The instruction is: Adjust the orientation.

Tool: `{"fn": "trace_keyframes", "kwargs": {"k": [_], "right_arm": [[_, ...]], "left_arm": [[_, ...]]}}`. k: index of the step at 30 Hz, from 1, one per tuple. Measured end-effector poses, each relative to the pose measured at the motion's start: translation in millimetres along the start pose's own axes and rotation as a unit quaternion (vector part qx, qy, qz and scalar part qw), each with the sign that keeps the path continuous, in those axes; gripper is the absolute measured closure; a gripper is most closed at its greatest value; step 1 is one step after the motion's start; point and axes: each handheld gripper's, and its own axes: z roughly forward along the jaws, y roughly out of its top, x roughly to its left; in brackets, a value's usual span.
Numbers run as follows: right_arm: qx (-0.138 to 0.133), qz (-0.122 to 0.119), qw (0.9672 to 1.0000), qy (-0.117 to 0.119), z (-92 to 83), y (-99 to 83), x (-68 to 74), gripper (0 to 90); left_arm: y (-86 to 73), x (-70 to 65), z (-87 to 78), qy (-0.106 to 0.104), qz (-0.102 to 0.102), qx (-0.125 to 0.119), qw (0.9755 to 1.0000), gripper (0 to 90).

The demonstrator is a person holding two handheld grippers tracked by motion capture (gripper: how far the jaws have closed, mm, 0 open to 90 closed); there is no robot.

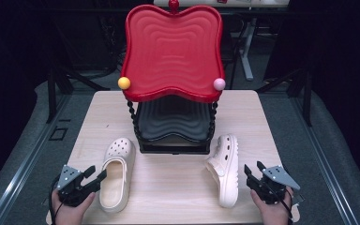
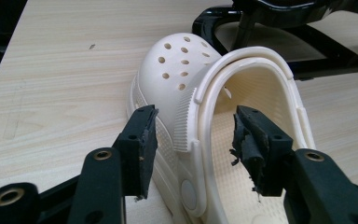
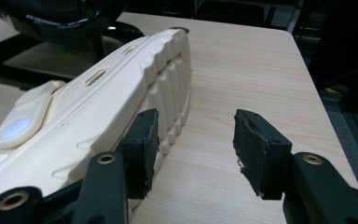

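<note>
Two cream clogs lie on the wooden table in front of a two-tier rack. The left clog stands upright, toe towards the rack. My left gripper is open at its heel end. In the left gripper view the left gripper straddles the left clog's side wall and strap, one jaw outside, one inside the opening. The right clog lies on its side. My right gripper is open just right of it. In the right gripper view the right gripper has bare table between its jaws and the right clog's ridged sole by the left jaw.
The rack has a red wavy top tray with yellow and pink knobs, and a black lower tray on a black base. The table ends close behind both hands. Dark floor and table legs surround it.
</note>
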Motion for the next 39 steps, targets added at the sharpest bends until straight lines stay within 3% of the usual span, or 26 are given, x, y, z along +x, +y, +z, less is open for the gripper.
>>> {"fn": "trace_keyframes", "kwargs": {"k": [2, 19, 27, 34, 39], "right_arm": [[0.003, 0.011, 0.9999, 0.001, -0.3, -0.4, -3.0, 50.1], [0.003, 0.013, 0.9999, -0.002, -2.3, 1.3, -2.3, 56.5], [0.009, 0.019, 0.9998, 0.001, 0.1, 0.3, -4.9, 56.5], [0.011, 0.027, 0.9996, 0.003, 0.5, -0.5, -7.1, 56.4], [0.011, 0.028, 0.9995, 0.003, 1.6, -0.8, -6.7, 56.2]], "left_arm": [[0.2, 0.2, 1.1, 0.003, 0.001, 0.002, 1.0, 52.4], [2.7, -0.7, 0.1, 0.004, 0.008, 0.012, 0.9999, 64.5], [3.8, -1.0, 1.7, 0.007, 0.014, 0.015, 0.9998, 66.7], [4.1, -6.6, 5.4, 0.013, 0.036, 0.021, 0.999, 67.3], [4.1, -6.2, 10.1, 0.017, 0.037, 0.027, 0.9988, 68.2]]}}
